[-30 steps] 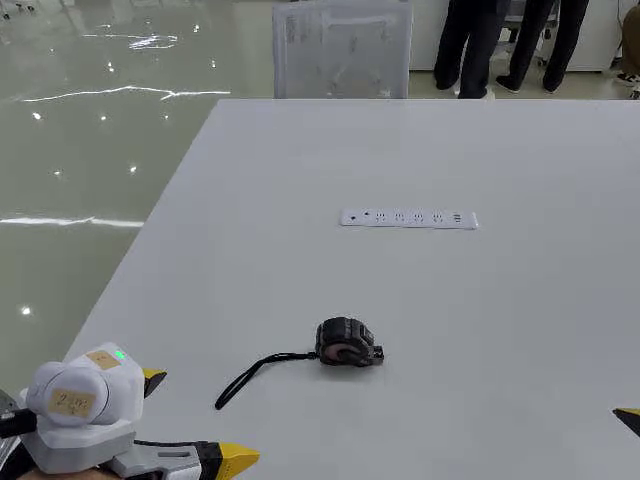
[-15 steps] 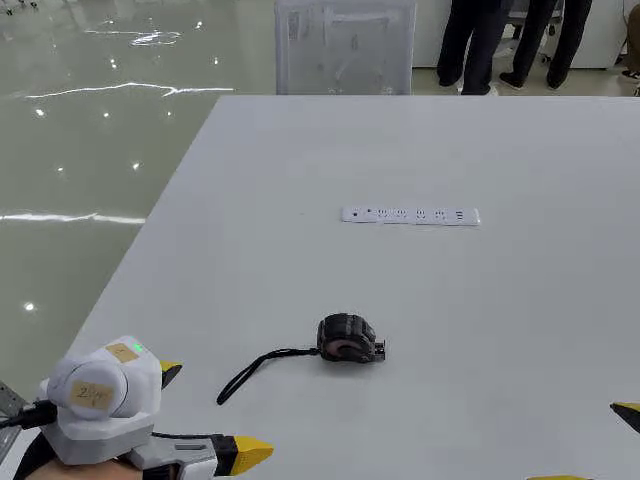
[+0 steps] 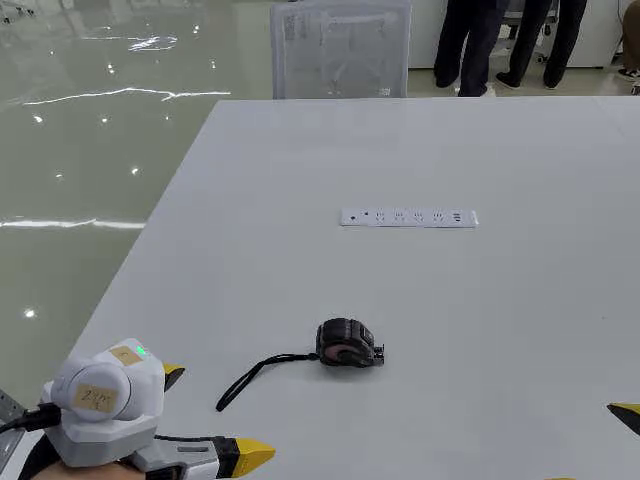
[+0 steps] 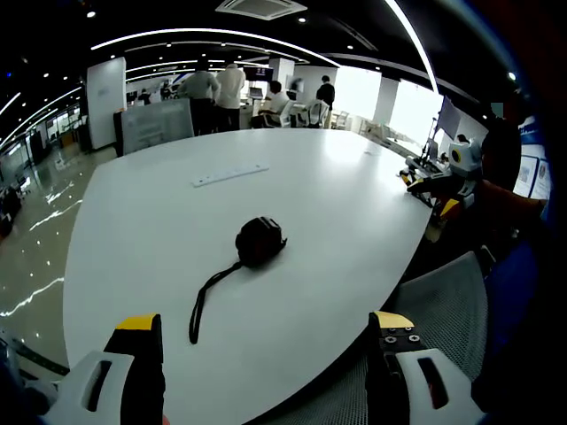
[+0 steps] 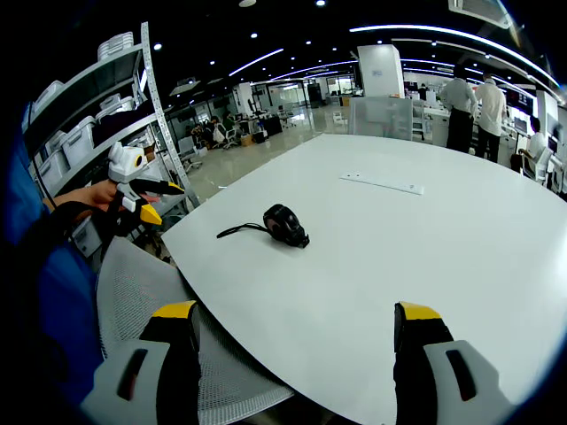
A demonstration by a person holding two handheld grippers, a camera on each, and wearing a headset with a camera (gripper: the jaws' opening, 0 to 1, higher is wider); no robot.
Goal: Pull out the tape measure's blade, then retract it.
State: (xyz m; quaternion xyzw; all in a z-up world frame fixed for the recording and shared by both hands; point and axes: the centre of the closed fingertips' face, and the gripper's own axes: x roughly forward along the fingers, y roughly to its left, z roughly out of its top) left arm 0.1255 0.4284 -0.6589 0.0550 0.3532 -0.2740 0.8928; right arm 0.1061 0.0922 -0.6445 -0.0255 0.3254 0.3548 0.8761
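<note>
Two grippers are seen, the left gripper (image 4: 266,321) and the right gripper (image 5: 297,311), each with jaws spread wide and nothing held; one black tape measure (image 3: 348,343) is laid on the white table (image 3: 300,180), apart from both, its one strap (image 3: 250,378) trailed toward the left gripper; one power strip (image 3: 408,217) is set farther back; writing on the left gripper's sticker is too blurred to be read.
</note>
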